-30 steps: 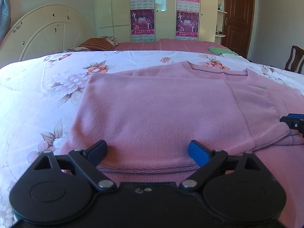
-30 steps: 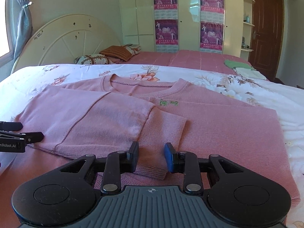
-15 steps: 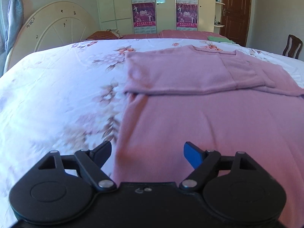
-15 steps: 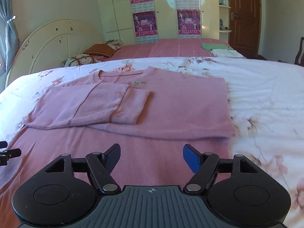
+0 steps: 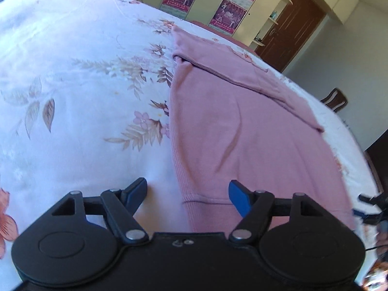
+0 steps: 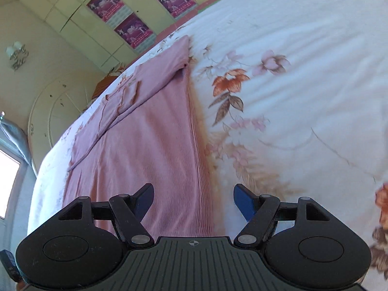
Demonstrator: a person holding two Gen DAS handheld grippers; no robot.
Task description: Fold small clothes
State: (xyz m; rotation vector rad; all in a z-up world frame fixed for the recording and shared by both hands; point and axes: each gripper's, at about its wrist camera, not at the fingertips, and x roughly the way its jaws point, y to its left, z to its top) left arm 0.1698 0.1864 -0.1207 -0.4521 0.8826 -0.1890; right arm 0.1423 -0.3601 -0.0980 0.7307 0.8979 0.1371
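A pink knit sweater (image 5: 242, 126) lies flat on the floral bedsheet (image 5: 72, 84), sleeves folded across its upper part. My left gripper (image 5: 188, 191) is open, its jaws straddling the sweater's lower left hem corner. My right gripper (image 6: 194, 200) is open, its jaws straddling the lower right hem corner of the sweater (image 6: 150, 140) in the right wrist view. Neither holds cloth. The right gripper's tips show at the far right of the left wrist view (image 5: 371, 208).
The white floral bedsheet (image 6: 303, 97) spreads wide on both sides of the sweater. A cream headboard (image 6: 55, 111), wardrobe with purple posters (image 5: 230, 7), a brown door (image 5: 288, 29) and a chair (image 5: 335, 99) stand beyond the bed.
Both grippers pulled back from the folded sleeves to the sweater's bottom hem and tilted down over its two corners. The right gripper opened from nearly shut.
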